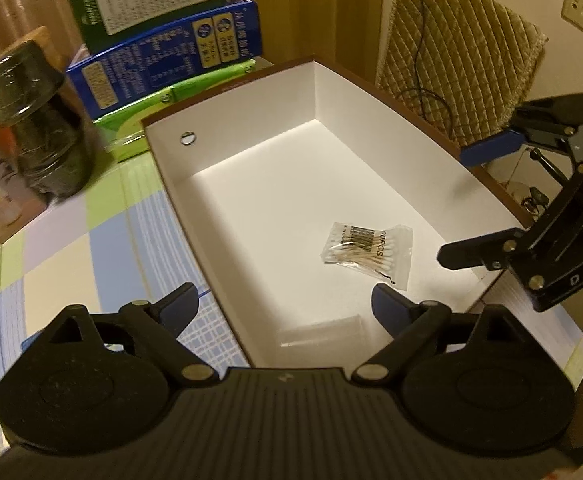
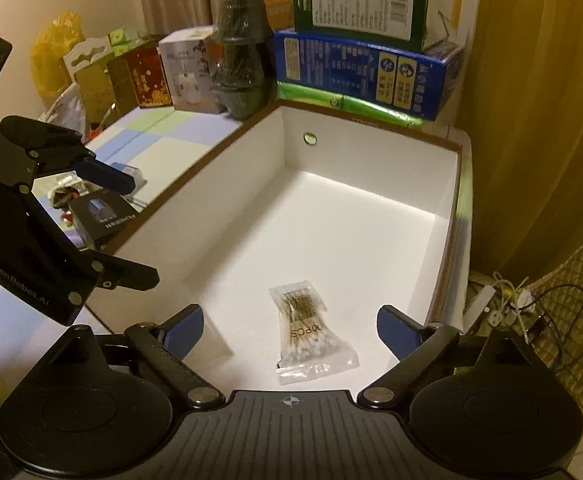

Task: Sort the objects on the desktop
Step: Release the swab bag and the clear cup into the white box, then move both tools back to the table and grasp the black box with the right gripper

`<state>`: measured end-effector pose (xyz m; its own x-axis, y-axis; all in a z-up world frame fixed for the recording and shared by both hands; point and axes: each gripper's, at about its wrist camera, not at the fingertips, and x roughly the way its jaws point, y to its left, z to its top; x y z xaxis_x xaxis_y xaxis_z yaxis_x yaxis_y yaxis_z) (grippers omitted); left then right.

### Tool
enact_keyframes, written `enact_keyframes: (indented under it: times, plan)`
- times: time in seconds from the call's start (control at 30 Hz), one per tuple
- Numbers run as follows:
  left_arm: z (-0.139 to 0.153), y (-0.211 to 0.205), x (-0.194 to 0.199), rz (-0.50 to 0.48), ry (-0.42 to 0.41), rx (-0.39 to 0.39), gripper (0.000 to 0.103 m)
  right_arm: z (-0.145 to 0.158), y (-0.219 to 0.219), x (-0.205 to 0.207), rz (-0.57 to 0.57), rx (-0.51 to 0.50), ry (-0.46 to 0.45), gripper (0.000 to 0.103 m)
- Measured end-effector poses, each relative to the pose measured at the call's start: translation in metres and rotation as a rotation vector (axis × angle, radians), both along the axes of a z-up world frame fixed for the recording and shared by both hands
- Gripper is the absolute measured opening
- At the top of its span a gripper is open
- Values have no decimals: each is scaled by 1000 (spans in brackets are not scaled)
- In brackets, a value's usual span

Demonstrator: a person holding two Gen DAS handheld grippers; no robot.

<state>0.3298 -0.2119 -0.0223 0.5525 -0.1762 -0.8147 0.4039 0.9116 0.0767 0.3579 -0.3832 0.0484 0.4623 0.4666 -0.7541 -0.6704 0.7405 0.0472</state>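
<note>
The packet of cotton swabs (image 2: 311, 330) lies flat on the white floor of the open brown-edged box (image 2: 447, 184), low in the right wrist frame, touched by nothing. The right gripper (image 2: 290, 326) hangs over it, jaws spread wide and empty. The left gripper (image 1: 285, 304), bottom centre of its own view, is spread wide too, straddling the box's near wall, nothing between its fingers.

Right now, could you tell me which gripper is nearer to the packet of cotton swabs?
Right. The right gripper hangs open directly over the cotton swab packet in the white box; the left gripper, also open, straddles the box's left wall.
</note>
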Motion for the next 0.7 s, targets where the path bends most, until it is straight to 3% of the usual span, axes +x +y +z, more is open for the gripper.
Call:
enact_keyframes:
  times: [0.7]
  plan:
    - [20, 48, -74, 126, -18, -69, 92, 16, -3, -70, -76, 75, -14, 96]
